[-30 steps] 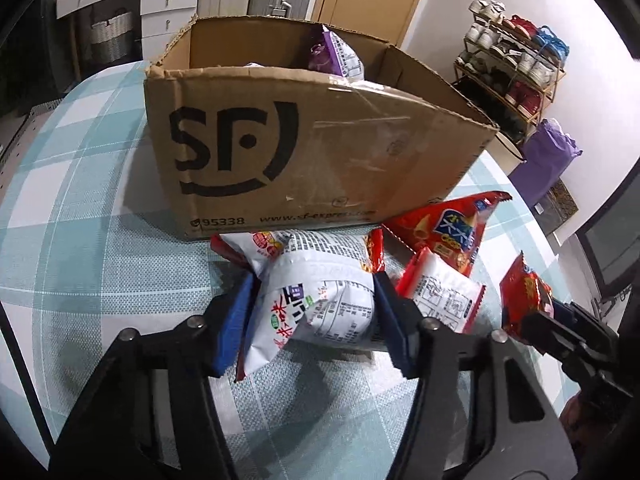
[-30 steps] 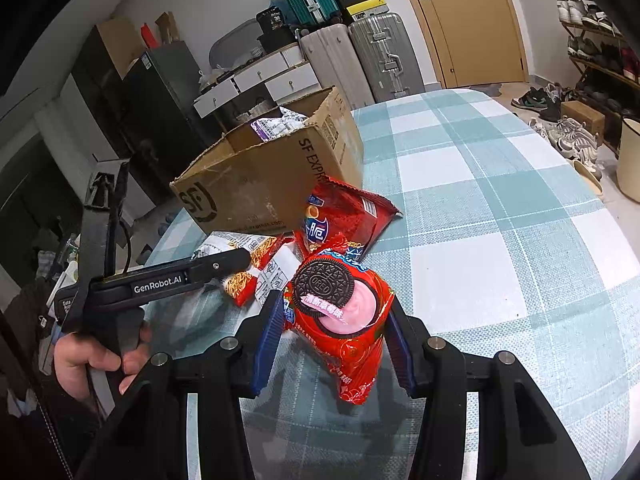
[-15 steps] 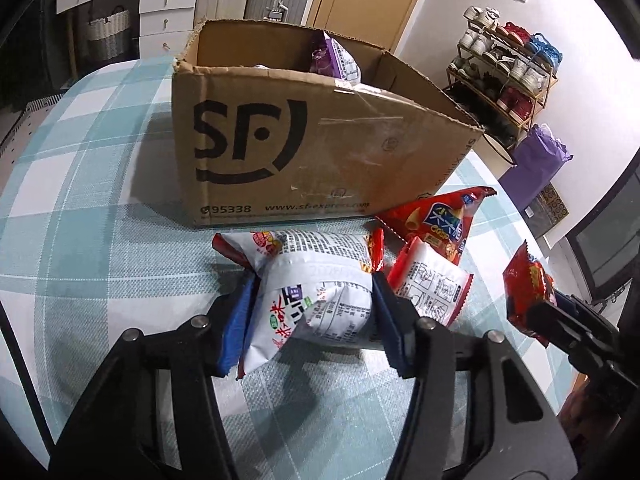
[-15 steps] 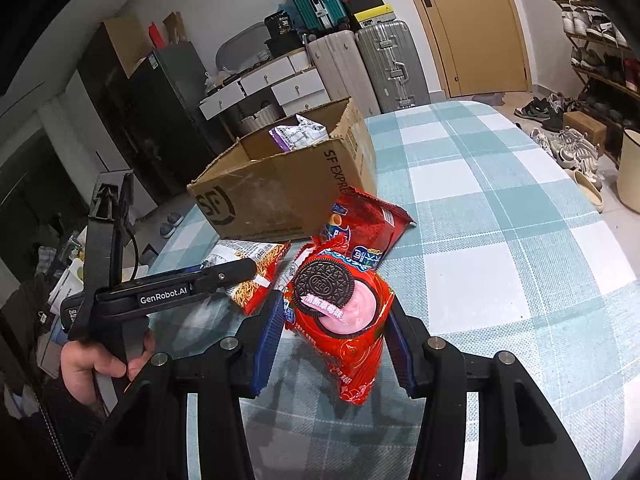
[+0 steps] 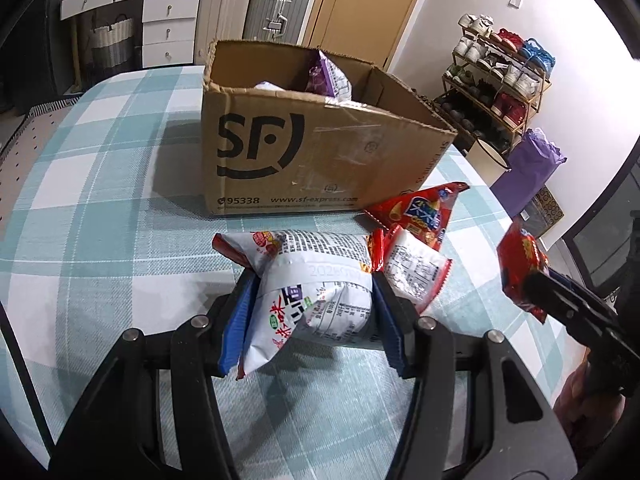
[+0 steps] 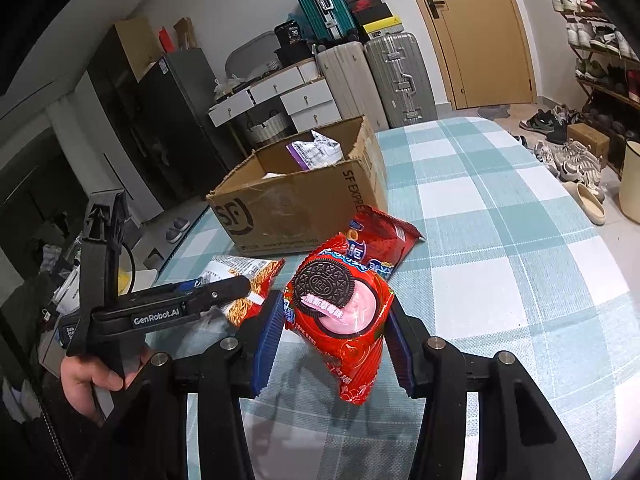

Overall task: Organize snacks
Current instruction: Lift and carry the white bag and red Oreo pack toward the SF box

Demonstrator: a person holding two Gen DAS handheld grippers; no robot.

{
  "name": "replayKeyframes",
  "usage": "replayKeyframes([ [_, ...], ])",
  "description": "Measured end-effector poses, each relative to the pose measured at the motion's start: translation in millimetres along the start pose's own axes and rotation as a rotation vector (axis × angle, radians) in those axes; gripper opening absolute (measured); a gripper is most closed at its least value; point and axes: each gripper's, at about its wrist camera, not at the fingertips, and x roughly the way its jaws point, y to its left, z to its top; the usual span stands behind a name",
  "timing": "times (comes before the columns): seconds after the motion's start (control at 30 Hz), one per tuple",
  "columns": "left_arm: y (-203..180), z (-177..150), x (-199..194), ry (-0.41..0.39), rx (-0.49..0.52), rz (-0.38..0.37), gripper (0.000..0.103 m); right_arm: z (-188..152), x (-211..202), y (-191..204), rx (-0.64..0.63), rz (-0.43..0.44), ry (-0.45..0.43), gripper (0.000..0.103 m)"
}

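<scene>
My left gripper is shut on a white noodle snack bag, held above the checked table. My right gripper is shut on a red Oreo packet, held above the table; the packet also shows at the right of the left wrist view. The open SF cardboard box stands beyond both, with a purple bag inside. The box also shows in the right wrist view. A red chip bag and a small white-and-red packet lie in front of the box.
The table has a teal checked cloth. Drawers and suitcases stand behind, a shoe rack at right. In the right wrist view the left gripper's body is at left, and the red chip bag lies by the box.
Both grippers have risen and drawn back a little with their packets held. The box looks smaller and more of its inside shows.
</scene>
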Motion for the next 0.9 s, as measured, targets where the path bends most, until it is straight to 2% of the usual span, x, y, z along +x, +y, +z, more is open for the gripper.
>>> replayKeyframes([
  [0.23,-4,0,-27,-0.029,0.011,-0.011,0.053,7,-10,14,-0.028,0.010,-0.021,0.049],
  [0.4,-6,1,-55,-0.092,0.022,0.005,0.053,14,-14,22,-0.043,0.018,-0.034,0.049],
  [0.6,-9,4,-83,-0.126,0.032,0.000,0.053,24,-18,27,-0.049,0.029,-0.055,0.049],
  [0.9,-13,25,-110,-0.167,0.043,0.000,0.053,48,-17,39,-0.083,0.049,-0.083,0.049],
])
